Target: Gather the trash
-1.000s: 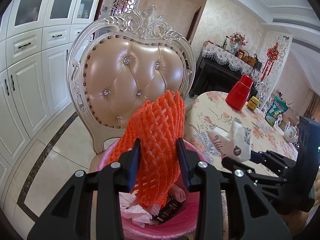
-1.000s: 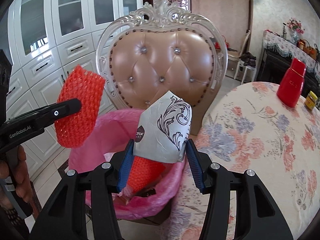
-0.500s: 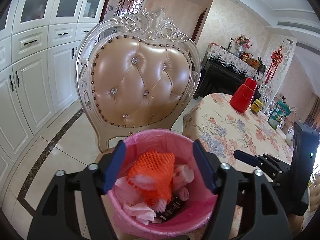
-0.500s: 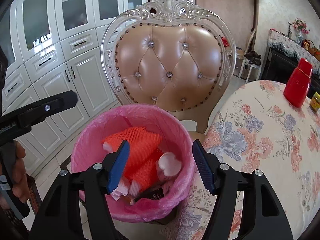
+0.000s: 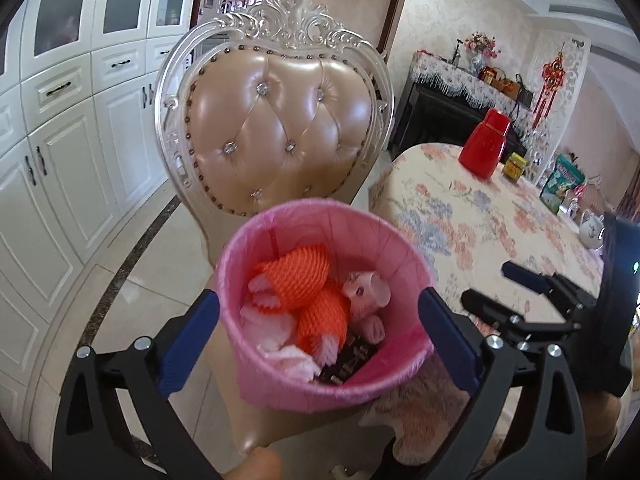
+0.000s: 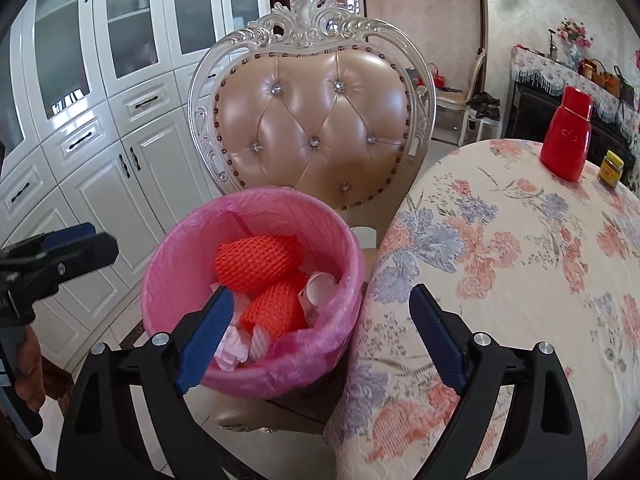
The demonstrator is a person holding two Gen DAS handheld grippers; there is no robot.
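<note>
A bin with a pink liner (image 5: 320, 236) (image 6: 172, 264) stands on the seat of an ornate chair. Inside lie two orange foam nets (image 5: 300, 276) (image 6: 256, 260), white crumpled paper (image 5: 366, 288) (image 6: 318, 286) and a dark wrapper (image 5: 344, 366). My left gripper (image 5: 320, 344) hovers above the bin's near rim, its jaws still opening with nothing pressed between them. My right gripper (image 6: 322, 336) hangs over the bin's right side and the table edge, jaws opening and holding nothing. Each gripper shows in the other's view, the right gripper (image 5: 532, 292) at the right, the left gripper (image 6: 60, 252) at the left.
The tufted chair back (image 5: 280, 128) (image 6: 316, 128) rises behind the bin. A floral-clothed table (image 5: 500, 232) (image 6: 520, 260) on the right bears a red jug (image 5: 486, 148) (image 6: 566, 136) and a small yellow jar (image 6: 610, 168). White cabinets (image 6: 100, 100) line the left wall.
Both grippers opened and let go: the orange net and the white patterned paper dropped into the bin. Both grippers then drew back slightly from the bin.
</note>
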